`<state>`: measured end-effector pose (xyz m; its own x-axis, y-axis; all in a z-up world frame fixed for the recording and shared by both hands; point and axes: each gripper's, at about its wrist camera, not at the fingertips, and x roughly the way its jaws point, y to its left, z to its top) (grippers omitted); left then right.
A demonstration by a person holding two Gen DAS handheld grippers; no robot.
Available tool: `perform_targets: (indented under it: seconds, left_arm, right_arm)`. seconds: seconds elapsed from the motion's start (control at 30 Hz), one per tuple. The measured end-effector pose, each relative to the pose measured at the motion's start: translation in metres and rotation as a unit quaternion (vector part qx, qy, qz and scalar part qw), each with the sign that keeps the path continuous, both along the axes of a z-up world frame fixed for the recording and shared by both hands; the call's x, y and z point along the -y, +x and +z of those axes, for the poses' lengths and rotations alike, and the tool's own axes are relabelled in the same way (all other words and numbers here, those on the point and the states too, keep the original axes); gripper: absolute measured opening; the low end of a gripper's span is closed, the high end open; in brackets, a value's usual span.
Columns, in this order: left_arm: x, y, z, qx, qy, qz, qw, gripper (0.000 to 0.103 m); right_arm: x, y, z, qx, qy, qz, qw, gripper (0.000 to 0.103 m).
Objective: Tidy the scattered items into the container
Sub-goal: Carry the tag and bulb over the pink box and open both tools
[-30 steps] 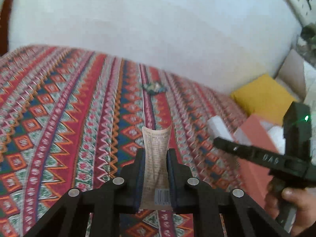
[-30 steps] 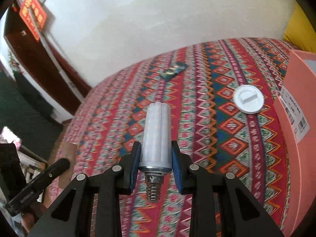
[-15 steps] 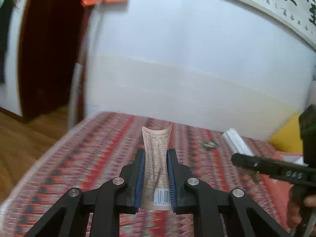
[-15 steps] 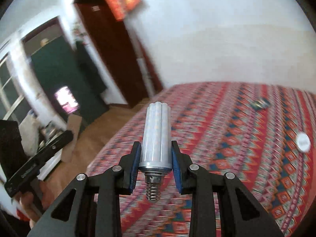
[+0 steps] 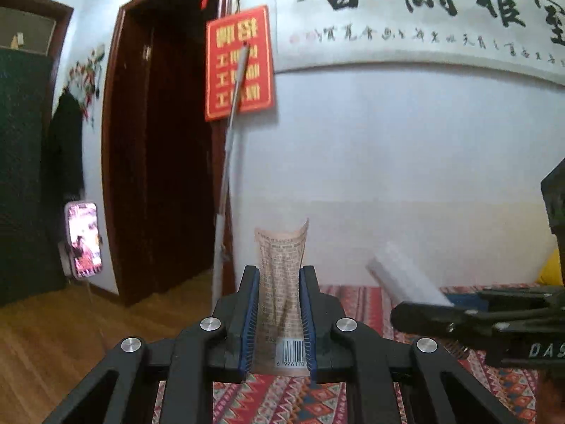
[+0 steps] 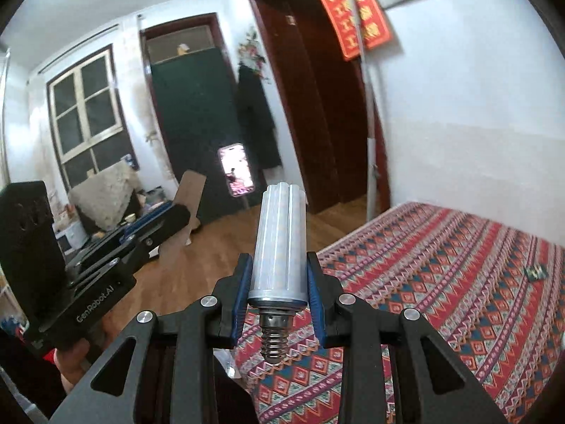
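My left gripper (image 5: 279, 304) is shut on a tan squeeze tube (image 5: 280, 275) with a barcode at its base, held upright above the bed. My right gripper (image 6: 279, 282) is shut on a white LED corn bulb (image 6: 280, 243) with its metal screw base pointing toward the camera. The right gripper also shows at the right of the left wrist view (image 5: 476, 318), with the bulb (image 5: 406, 279) sticking out. The left gripper shows at the left of the right wrist view (image 6: 155, 226). A small dark item (image 6: 536, 272) lies on the patterned bedspread (image 6: 441, 282). The container is out of view.
Both grippers are raised and face the room. A dark wooden doorway (image 5: 166, 162), a red wall sign (image 5: 240, 63), a leaning pole (image 5: 227, 162) and a lit phone on a stand (image 5: 84, 240) are ahead. The wooden floor (image 6: 212, 247) lies beyond the bed edge.
Both grippers have tilted upward and swung left, away from the pink box and the white lid, which left view. The tube and the bulb stay gripped.
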<state>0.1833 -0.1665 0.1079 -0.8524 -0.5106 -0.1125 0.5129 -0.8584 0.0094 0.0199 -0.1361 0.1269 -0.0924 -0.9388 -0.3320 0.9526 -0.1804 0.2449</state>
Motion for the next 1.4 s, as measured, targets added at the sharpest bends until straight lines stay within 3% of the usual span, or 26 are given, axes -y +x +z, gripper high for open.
perform_targets:
  seconds: [0.3,0.6,0.83,1.03,1.13,1.2,1.23,1.27,1.33,1.4]
  left_arm:
    - [-0.001,0.012,0.010,-0.010,-0.006,-0.001,0.9999,0.017]
    - [-0.030,-0.048,-0.008,0.028,0.031,-0.084,0.9956,0.017]
    - [-0.095,-0.127,-0.021,0.064,0.055,-0.201,0.9760,0.018]
    - [-0.168,-0.191,-0.013,0.069,0.049,-0.298,0.9507,0.018]
    - [-0.208,-0.226,-0.008,0.072,0.051,-0.352,0.9319,0.018]
    - [-0.237,-0.249,-0.008,0.081,0.060,-0.388,0.9162,0.019]
    - [-0.256,-0.263,-0.009,0.086,0.065,-0.407,0.9070,0.019]
    - [-0.267,-0.274,-0.010,0.092,0.068,-0.417,0.9016,0.019]
    - [-0.298,-0.297,-0.016,0.111,0.080,-0.449,0.8833,0.020]
    - [-0.323,-0.317,-0.023,0.126,0.088,-0.470,0.8693,0.021]
  right_arm:
    - [-0.012,0.029,0.007,-0.024,-0.005,-0.003,1.000,0.032]
    - [-0.070,0.007,-0.011,-0.021,0.017,-0.058,0.998,0.032]
    - [-0.145,-0.028,-0.038,0.003,0.038,-0.140,0.989,0.032]
    - [-0.226,-0.068,-0.045,0.020,0.030,-0.232,0.972,0.032]
    - [-0.284,-0.085,-0.042,0.017,0.019,-0.300,0.954,0.032]
    - [-0.329,-0.094,-0.035,-0.002,0.016,-0.369,0.929,0.032]
    - [-0.352,-0.097,-0.031,-0.013,0.016,-0.403,0.915,0.032]
    - [-0.379,-0.100,-0.028,-0.027,0.019,-0.449,0.893,0.032]
    - [-0.423,-0.103,-0.024,-0.051,0.029,-0.522,0.851,0.032]
    - [-0.454,-0.105,-0.025,-0.056,0.041,-0.562,0.824,0.032]
